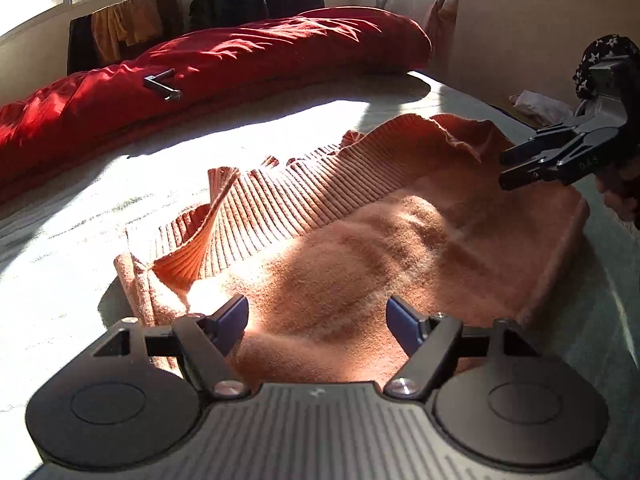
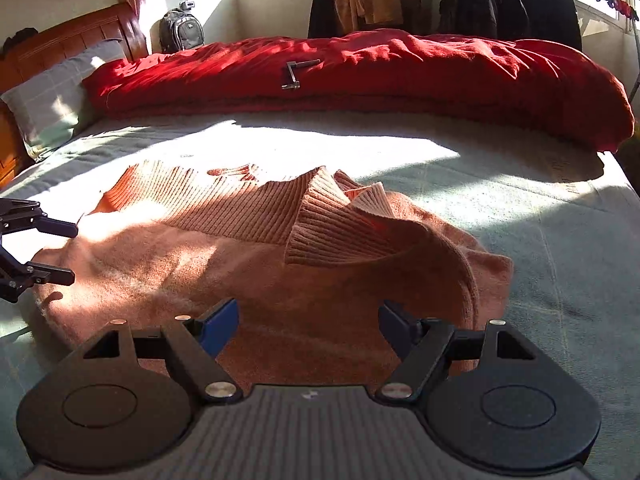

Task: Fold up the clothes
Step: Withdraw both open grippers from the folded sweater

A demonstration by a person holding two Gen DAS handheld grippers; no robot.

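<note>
While sun streaks the bed (image 2: 520, 208), the orange sweater (image 2: 256, 264) lies mid-mattress near the front edge, long axis running side to side, its ribbed hem (image 2: 240, 204) folded over toward the far side and one ribbed cuff (image 2: 320, 220) flopped on top. Left gripper (image 1: 316, 320) hovers over the fuzzy near part, fingers spread, holding nothing. Right gripper (image 2: 308, 320), jaws apart too, sits above the other end. Along the far edge, a red duvet (image 2: 360, 76) with a metal crank (image 2: 298, 74) on it.
</note>
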